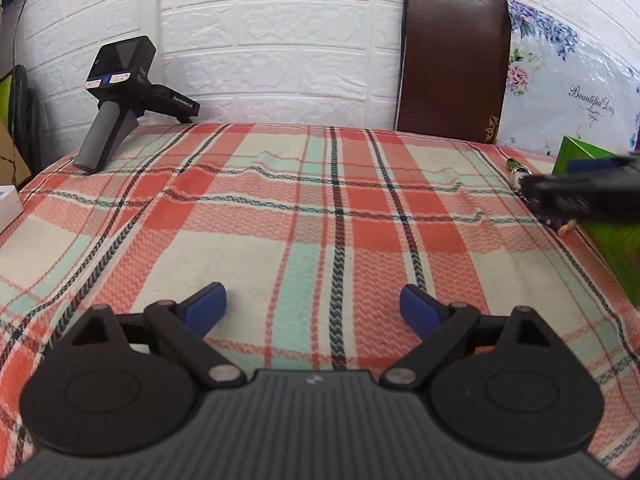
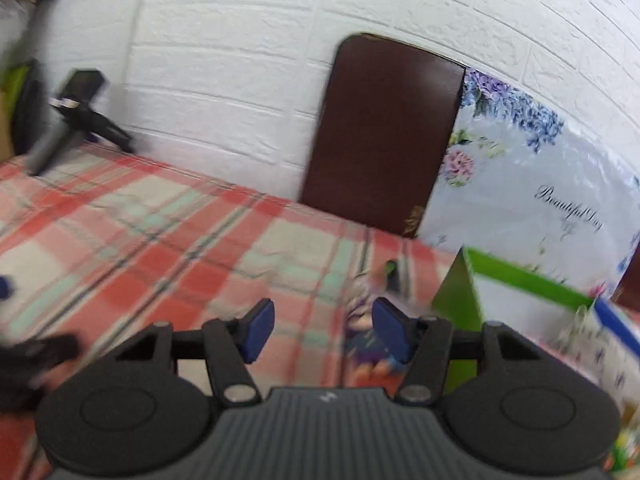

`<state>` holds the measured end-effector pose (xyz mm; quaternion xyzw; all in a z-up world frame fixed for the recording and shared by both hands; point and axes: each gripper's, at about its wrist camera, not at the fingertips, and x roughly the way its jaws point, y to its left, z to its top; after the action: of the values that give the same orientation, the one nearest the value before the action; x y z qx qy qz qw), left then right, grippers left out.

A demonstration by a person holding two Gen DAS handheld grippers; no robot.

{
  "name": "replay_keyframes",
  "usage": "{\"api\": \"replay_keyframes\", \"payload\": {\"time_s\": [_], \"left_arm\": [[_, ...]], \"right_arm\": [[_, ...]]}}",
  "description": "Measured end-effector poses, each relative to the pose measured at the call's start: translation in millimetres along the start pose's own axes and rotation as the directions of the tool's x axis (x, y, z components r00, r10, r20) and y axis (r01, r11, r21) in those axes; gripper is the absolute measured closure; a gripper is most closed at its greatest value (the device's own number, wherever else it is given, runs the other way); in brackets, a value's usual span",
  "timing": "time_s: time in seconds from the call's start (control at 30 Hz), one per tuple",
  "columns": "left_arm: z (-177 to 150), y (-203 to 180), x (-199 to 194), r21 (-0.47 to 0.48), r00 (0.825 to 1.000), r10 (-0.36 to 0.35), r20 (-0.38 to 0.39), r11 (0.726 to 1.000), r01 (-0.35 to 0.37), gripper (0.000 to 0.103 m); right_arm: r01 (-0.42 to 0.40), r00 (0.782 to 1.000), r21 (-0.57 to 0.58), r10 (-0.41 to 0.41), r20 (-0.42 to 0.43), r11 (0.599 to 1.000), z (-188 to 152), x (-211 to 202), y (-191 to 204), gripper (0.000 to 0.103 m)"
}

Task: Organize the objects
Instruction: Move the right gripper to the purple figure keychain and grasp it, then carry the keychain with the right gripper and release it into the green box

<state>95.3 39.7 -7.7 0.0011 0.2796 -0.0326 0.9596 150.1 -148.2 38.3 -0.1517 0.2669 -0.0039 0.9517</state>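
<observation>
Your right tool (image 2: 322, 330) stands half spread with nothing pinched; the small toy (image 2: 362, 320) lies on the checked cloth (image 2: 160, 240), just beside the green box (image 2: 460, 300). Centre the toy before pressing; left tool (image 1: 313, 307) is spread wide, empty

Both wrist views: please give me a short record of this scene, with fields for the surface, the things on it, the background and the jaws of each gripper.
surface: plaid cloth, red, cream and mint
far left: a spare black handheld gripper lying on the cloth
right edge: green box; beside it a small purple item, too blurred to name
background: white brick-pattern wall, dark brown board, floral bag marked "Beautiful Day"
left gripper: jaws wide open, nothing between them
right gripper: jaws partly open, gripping nothing
</observation>
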Motion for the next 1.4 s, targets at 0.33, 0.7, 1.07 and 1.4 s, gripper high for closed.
{"api": "replay_keyframes", "payload": {"time_s": [0.33,0.7,1.07,1.4], "left_arm": [[-0.1,11.7,-2.1,-0.074,0.998,-0.054,0.027,0.996,0.056,0.008],[0.8,17.1,-2.2,-0.102,0.996,-0.089,0.032,0.991,0.091,0.007],[9.6,21.8,-29.0,-0.330,0.935,-0.344,-0.084,0.895,0.299,0.014],[-3.5,-78.9,-43.4,-0.064,0.887,-0.406,-0.221,0.913,0.402,0.045]], "right_arm": [[0.021,0.996,-0.037,-0.024,-0.088,0.999,-19.1,8.0,4.4,0.072],[-0.276,0.958,-0.132,0.283,0.035,0.952,-84.2,-113.6,63.1,0.057],[-0.368,0.930,0.043,0.367,0.029,0.929,-108.9,-136.6,24.7,0.027],[-0.467,0.884,0.063,0.466,0.029,0.882,-111.5,-136.3,28.7,0.067]]}}
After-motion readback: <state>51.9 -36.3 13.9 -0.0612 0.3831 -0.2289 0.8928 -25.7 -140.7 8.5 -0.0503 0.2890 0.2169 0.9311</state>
